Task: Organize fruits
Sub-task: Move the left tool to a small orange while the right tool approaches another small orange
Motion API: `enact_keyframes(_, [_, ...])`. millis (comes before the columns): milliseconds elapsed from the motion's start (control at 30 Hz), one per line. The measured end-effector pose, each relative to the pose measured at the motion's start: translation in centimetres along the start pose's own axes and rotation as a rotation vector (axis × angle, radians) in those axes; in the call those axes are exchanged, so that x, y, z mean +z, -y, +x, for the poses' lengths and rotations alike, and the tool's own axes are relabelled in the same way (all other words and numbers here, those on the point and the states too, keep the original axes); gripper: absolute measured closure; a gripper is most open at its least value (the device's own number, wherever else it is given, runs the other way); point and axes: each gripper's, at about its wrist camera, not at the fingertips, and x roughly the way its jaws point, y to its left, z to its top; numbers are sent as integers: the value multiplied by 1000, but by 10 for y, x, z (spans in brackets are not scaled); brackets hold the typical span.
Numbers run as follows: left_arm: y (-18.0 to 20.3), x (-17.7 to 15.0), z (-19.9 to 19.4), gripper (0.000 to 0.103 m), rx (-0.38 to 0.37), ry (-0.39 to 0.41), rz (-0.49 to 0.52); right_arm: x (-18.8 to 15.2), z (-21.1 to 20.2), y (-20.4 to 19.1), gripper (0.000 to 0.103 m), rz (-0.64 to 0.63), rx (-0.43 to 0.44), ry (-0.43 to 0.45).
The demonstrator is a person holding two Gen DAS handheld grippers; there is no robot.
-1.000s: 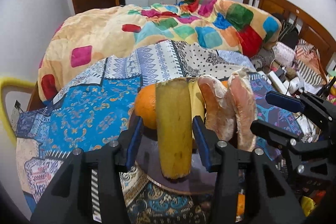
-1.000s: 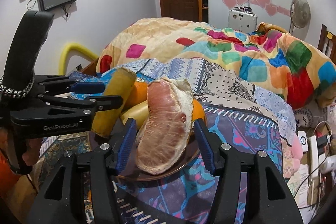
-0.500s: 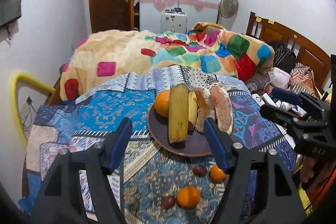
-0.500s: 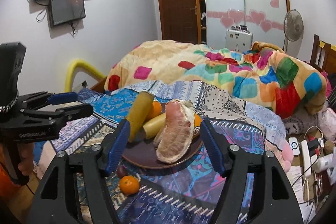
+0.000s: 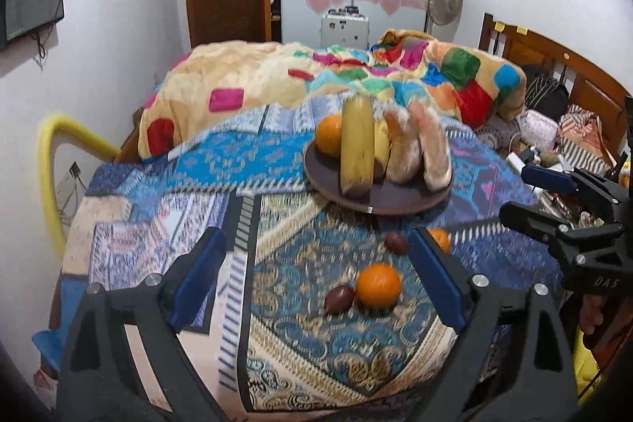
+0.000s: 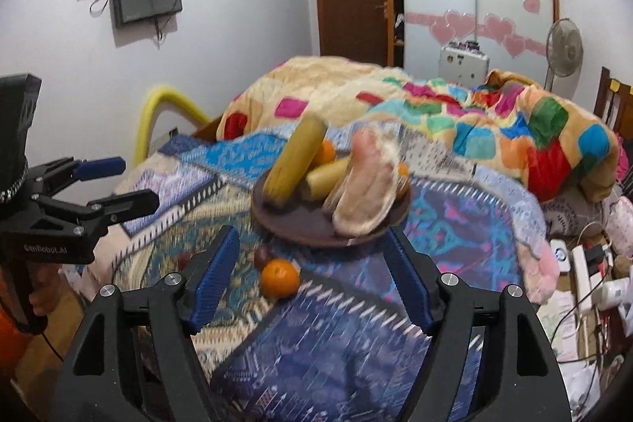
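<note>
A dark round plate (image 5: 395, 203) on the patterned bedspread holds a banana (image 5: 356, 145), an orange (image 5: 328, 135) and pale pomelo segments (image 5: 431, 149). Nearer me lie a loose orange (image 5: 378, 283), two dark small fruits (image 5: 338, 298) and a smaller orange (image 5: 441, 238). My left gripper (image 5: 316, 238) hovers short of the plate, jaws opening, nothing between them. My right gripper (image 6: 310, 236) also stands back from the plate (image 6: 292, 224), jaws opening and empty, with the pomelo (image 6: 368, 184) beyond it. A loose orange (image 6: 280, 279) sits just past its fingers.
A patchwork quilt (image 5: 356, 82) is heaped behind the plate. A wooden headboard (image 5: 554, 62) and clutter with cables (image 6: 585, 263) fill the right side. A yellow tube (image 5: 51, 161) arches at the left wall. A person's hand (image 6: 39, 287) holds the left gripper.
Both grippers drew back from the plate and their jaws widened. The left one came off the banana and the right one off the pomelo; both fruits stay on the plate.
</note>
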Motion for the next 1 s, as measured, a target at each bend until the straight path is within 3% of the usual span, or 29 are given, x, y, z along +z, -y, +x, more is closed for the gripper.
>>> enact_keyframes(267, [-7,-25,26,9,-44,-58,-24,-26,41,-2,34,15,32,-114])
enact_keyframes(433, [-8,-33,35,9,-83,-77,-41,-27,58,-3,50,25,61,-151])
enact_keyframes(700, [5,-33,44,26,-100,-91,-10,-28,73,-9,71,27,98,-174])
enact_keyframes(933, [21,-31,49,35,-123,-96,32,-29,64,-3,72,33,97,-154])
enact_keyframes(1000, [26,-29,51,42,-124,-98,47,-29,58,3,72,43,93,-145])
